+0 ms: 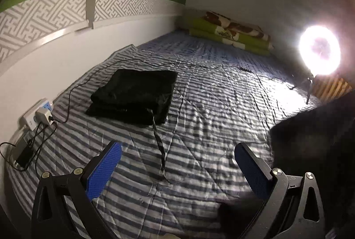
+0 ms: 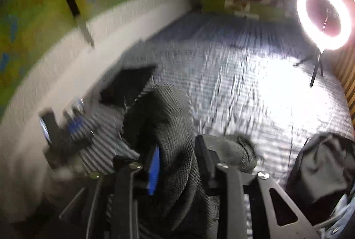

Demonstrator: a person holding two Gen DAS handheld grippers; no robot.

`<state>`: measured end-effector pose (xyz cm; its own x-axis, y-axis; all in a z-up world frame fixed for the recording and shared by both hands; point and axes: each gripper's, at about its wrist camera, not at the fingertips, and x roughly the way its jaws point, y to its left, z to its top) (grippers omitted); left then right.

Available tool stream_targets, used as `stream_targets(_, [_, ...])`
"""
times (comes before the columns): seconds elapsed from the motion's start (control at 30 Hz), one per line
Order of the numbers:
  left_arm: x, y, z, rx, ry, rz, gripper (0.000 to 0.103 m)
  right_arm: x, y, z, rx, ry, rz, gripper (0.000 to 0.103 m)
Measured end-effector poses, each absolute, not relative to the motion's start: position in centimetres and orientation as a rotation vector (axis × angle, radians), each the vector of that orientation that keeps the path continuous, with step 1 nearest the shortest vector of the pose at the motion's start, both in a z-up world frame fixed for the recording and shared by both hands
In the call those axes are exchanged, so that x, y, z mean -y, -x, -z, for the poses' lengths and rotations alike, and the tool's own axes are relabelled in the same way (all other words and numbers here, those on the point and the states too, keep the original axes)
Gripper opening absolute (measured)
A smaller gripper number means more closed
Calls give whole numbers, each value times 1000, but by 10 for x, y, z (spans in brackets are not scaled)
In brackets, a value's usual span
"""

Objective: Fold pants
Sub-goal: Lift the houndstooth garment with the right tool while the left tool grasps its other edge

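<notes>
Pants (image 2: 173, 128) bunch between right hand-held gripper (image 2: 179, 159); left hand-held gripper (image 1: 177, 163) wide; ring light (image 1: 319, 50) nearby.

One folded black garment (image 1: 133, 95) lies far left on one striped bedspread (image 1: 221, 105). One ring light (image 1: 319, 50) glows far right. Two grippers appear. Perhaps two more dark garments (image 2: 173, 128) sit near, blurred.

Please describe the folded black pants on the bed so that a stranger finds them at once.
Look at the striped bed, near the white wall. The folded pants lie there as a flat black stack, beside the socket. Unlike the green bedding far behind, they are plain black with a patterned strap trailing out.
</notes>
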<state>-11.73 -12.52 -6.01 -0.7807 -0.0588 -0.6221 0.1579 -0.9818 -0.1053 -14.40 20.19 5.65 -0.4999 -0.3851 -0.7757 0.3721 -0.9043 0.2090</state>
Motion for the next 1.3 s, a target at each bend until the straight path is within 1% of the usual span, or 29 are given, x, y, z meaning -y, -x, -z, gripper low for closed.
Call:
stream_targets(0.07, [121,112,64,-200,-1030,2881,103,-205,137,-30,17,-1297,2414,35])
stream_targets(0.1, [119,113,68,-149,-1070,2930,103,-209,134,-19,26,-1317,2422,37])
stream_targets(0.17, [110,111,78,-141,-1148,2951,103,-216,126,0,15,-1355,2430,39])
stream_targets(0.2, [106,109,85,-146,-1194,2966,103,-218,123,5,5,-1359,2445,42])
stream_targets(0.23, [101,106,91,-143,-1237,2970,103,-219,120,10,-15,-1360,2471,46])
stream_targets(0.3, [94,103,105,-157,-1334,2977,103,-227,120,17,-50,-1360,2533,62])
stream_targets(0.4, [84,102,118,-252,-1496,2982,103,-254,135,38,46,-1437,2585,63])
stream_targets(0.43, [81,102,118,-316,-1529,2988,103,-266,141,50,108,-1472,2582,63])
stream_targets(0.53, [72,100,110,-609,-1614,3051,103,-296,157,84,279,-1531,2564,63])
stream_targets(0.63, [63,106,104,-783,-1684,3049,103,-319,171,121,500,-1579,2503,64])
stream_targets(0.7, [49,117,99,-799,-1738,3015,103,-324,183,138,608,-1596,2449,64])
stream_targets(0.77, [31,130,95,-747,-1787,3003,103,-321,191,152,676,-1588,2381,64])
stream_targets(0.83, [12,143,94,-677,-1848,2988,103,-311,195,158,696,-1601,2316,64])
stream_targets(0.87, [2,151,96,-635,-1894,2956,103,-307,196,157,685,-1608,2311,63])
stream_targets(0.93, [-11,160,106,-652,-1957,2899,103,-301,192,150,653,-1584,2291,49])
stream_targets(0.97, [-18,162,108,-638,-1958,2872,103,-299,189,146,639,-1574,2276,34])
stream_targets(1.03, [-27,158,110,-512,-1903,2879,103,-300,178,135,621,-1537,2267,21])
stream_targets(1.07, [-35,155,111,-404,-1870,2889,103,-302,171,130,604,-1522,2271,19])
stream_targets(1.13, [-46,151,119,-244,-1887,2858,102,-304,153,117,552,-1484,2293,19])
stream_targets(1.17, [-52,148,123,-177,-1904,2855,98,-303,145,112,525,-1465,2296,20])
stream_targets(1.2, [-55,144,126,-135,-1914,2859,88,-302,136,107,498,-1447,2304,25])
stream_targets(1.23, [-57,140,128,-93,-1915,2854,82,-303,127,104,474,-1439,2332,29])
stream_targets(1.27, [-58,136,130,-62,-1909,2842,70,-305,121,104,461,-1433,2350,49])
stream_targets(1.3, [-57,135,129,-66,-1897,2840,53,-307,114,105,459,-1424,2359,63])
